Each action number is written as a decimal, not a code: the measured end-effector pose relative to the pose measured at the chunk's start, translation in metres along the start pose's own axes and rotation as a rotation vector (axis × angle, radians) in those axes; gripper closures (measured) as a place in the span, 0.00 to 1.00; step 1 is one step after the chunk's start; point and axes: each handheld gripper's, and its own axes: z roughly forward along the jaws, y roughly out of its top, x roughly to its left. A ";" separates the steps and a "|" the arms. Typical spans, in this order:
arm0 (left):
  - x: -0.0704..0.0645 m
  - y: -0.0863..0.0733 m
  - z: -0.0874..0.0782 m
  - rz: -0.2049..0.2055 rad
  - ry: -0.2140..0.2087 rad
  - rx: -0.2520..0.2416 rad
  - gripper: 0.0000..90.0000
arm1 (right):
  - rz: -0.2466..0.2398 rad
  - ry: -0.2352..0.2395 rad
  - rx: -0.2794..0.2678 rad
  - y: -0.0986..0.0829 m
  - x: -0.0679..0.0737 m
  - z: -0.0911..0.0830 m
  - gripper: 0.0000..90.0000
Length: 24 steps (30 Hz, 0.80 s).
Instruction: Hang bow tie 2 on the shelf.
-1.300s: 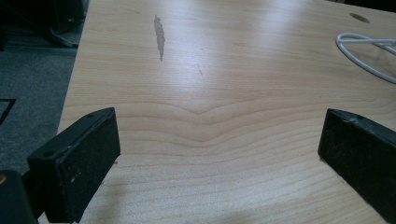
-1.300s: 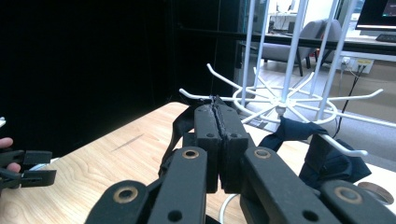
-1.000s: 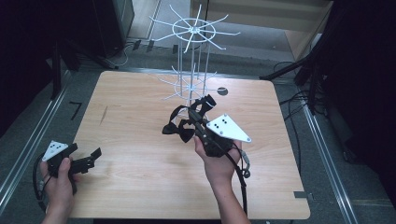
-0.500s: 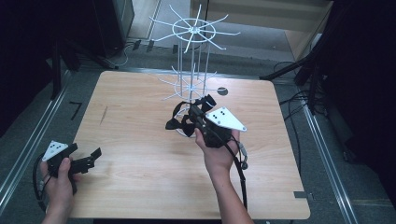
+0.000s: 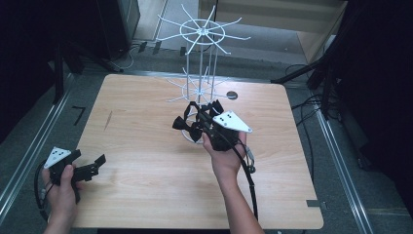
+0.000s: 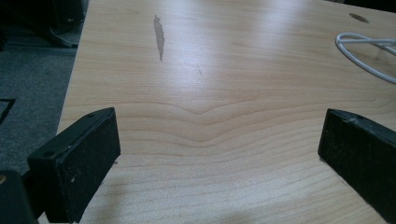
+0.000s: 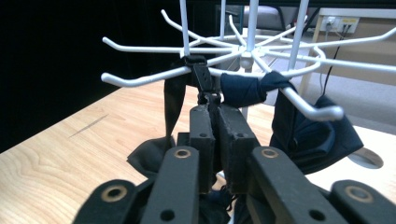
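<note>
At rack [image 5: 199,58] | right gripper [image 7: 214,122] fingers pinching bow-tie strap [image 7: 204,79] | left gripper [image 6: 219,154] fingers spread over table [image 6: 224,65]

Both grippers, the left gripper [image 5: 92,165] and the right gripper [image 5: 199,119], are black with a grey three-cornered plate, round screws and a black cable.

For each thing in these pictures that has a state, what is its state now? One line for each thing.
Left gripper: open, held low over the table's near left corner, nothing between its jaws.
Right gripper: shut on the strap of the bow tie.
Bow tie: dark, hanging by its strap at a lower arm of the rack.
Rack: white wire, upright on the table.
</note>
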 end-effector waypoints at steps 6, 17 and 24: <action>0.000 0.000 0.000 0.003 0.001 -0.001 0.00 | 0.008 0.002 0.010 -0.007 -0.005 -0.002 0.79; 0.000 0.000 0.000 0.003 0.001 0.000 0.00 | 0.017 0.010 0.002 -0.017 -0.017 -0.010 0.49; 0.000 0.000 0.000 0.004 0.001 0.000 0.00 | 0.021 0.019 0.008 -0.020 -0.023 -0.017 0.31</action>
